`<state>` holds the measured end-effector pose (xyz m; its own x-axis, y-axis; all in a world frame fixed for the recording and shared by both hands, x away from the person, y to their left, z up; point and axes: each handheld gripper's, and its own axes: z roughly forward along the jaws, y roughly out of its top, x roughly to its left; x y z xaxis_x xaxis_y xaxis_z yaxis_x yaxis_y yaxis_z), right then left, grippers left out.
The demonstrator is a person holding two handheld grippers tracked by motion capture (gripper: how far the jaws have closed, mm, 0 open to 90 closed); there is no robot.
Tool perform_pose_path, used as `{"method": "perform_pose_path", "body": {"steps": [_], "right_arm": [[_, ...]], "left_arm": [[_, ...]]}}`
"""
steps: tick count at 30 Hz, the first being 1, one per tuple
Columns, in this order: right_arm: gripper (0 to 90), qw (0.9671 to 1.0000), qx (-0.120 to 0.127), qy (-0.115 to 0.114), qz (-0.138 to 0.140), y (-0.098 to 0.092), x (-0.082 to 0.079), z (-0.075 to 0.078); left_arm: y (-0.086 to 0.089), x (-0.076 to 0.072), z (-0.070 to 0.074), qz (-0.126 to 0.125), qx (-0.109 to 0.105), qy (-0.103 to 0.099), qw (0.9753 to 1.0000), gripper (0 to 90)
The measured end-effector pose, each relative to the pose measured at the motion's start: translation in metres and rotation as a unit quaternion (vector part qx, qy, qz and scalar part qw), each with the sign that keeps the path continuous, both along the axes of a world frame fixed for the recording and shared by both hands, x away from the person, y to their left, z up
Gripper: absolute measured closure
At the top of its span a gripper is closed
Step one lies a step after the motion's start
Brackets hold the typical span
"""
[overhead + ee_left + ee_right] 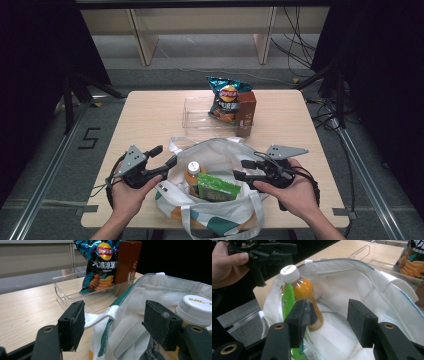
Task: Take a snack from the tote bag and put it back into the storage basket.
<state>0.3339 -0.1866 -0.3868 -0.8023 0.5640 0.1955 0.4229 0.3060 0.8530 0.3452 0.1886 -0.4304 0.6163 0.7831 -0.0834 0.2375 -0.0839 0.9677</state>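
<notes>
A white tote bag [220, 150] with green trim stands open at the table's near middle. Inside are an orange drink bottle [193, 172] with a white cap and a green packet [217, 187]. My left gripper [164, 156] is open at the bag's left rim. In the left gripper view the bag's rim and strap [110, 312] lie between the wide jaws, untouched, and the bottle cap [197, 310] sits at the right. My right gripper [243, 169] is open at the bag's right side. Its jaws [328, 320] point into the bag, with the bottle [304, 292] just behind one jaw.
A clear tray [197, 115] sits at the table's far middle. A blue chips bag [227, 100] and a brown box [246, 112] stand upright at its right end. Bare tabletop lies left and right of the tote bag. Shelving and cables are beyond the table.
</notes>
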Motion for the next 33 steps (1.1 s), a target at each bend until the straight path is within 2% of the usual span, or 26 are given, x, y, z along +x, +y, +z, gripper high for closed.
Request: {"method": "perform_pose_path", "body": {"steps": [3,5,6,8,12,14,16,17,18,19,21,22,24,25,26,27,29,30,31,33], "right_arm": [[50.6,1.0,0.003,0.008,0.002,0.0,-0.002,0.002],[50.0,0.9994,0.007,0.029,-0.014,0.003,-0.006,0.002],[50.0,0.9994,0.007,0.029,-0.014,0.003,-0.006,0.002],[49.5,0.9998,0.001,0.021,0.004,0.001,-0.004,0.0],[49.1,0.9999,0.004,0.015,0.007,0.004,-0.004,-0.001],[48.7,0.9997,0.007,0.021,0.011,0.005,-0.005,0.0],[48.0,0.9998,0.001,0.017,0.012,0.006,-0.007,0.0],[47.7,0.9996,0.003,0.014,0.025,0.006,-0.006,0.0],[47.7,0.9996,0.003,0.014,0.025,0.006,-0.006,0.0],[47.2,0.9995,0.008,0.026,0.016,0.008,-0.008,0.001],[46.4,0.9996,0.004,0.025,0.014,0.009,-0.009,0.001],[46.3,0.9992,-0.005,0.021,0.035,0.008,-0.007,0.001],[46.3,0.9989,-0.005,0.019,0.043,0.008,-0.007,0.0],[46.3,0.9989,-0.003,0.03,0.035,0.01,-0.008,0.0],[46.3,0.9989,-0.017,0.011,0.043,0.009,-0.008,0.0],[46.3,0.9981,-0.012,0.025,0.056,0.011,-0.008,-0.003],[46.3,0.9984,-0.017,0.024,0.049,0.012,-0.009,-0.004],[46.3,0.9981,-0.024,0.026,0.05,0.012,-0.009,-0.005],[46.3,0.9973,-0.024,0.036,0.059,0.014,-0.01,-0.007],[46.3,0.9973,-0.022,0.036,0.06,0.015,-0.011,-0.008]], "left_arm": [[0.0,0.0,0.0,0.0,0.0,0.0,1.0,32.8],[0.0,0.0,0.0,0.0,0.0,0.0,1.0,32.8],[0.0,0.0,0.0,0.0,-0.001,0.001,1.0,32.8],[0.0,0.0,0.0,0.0,-0.001,0.001,1.0,32.8],[0.0,0.0,0.0,0.0,0.0,0.0,1.0,32.8],[0.0,0.0,0.0,0.0,0.0,0.001,1.0,32.8],[-0.001,0.0,0.0,-0.001,-0.001,0.001,1.0,32.8],[-0.001,0.0,0.0,-0.001,-0.001,0.0,1.0,32.8],[-0.001,0.0,0.0,-0.001,-0.001,0.0,1.0,32.8],[-0.001,0.0,0.0,-0.001,-0.001,0.001,1.0,32.8],[-0.002,0.001,-0.001,-0.002,-0.001,0.001,1.0,32.8],[-0.002,0.0,0.0,-0.002,-0.002,0.0,1.0,32.8],[-0.002,0.0,0.0,-0.002,-0.002,0.0,1.0,32.8],[-0.002,0.0,0.0,-0.002,-0.001,0.0,1.0,32.8],[-0.002,0.0,0.0,-0.002,-0.001,0.0,1.0,32.8],[-0.002,0.0,0.0,-0.002,-0.001,0.0,1.0,32.8],[-0.002,0.0,0.0,-0.003,0.001,0.0,1.0,32.8],[-0.002,0.0,0.0,-0.003,0.002,0.0,1.0,32.8],[-0.002,0.0,0.0,-0.003,0.002,0.0,1.0,32.8],[-0.002,0.0,0.0,-0.003,0.001,0.0,1.0,32.8]]}}
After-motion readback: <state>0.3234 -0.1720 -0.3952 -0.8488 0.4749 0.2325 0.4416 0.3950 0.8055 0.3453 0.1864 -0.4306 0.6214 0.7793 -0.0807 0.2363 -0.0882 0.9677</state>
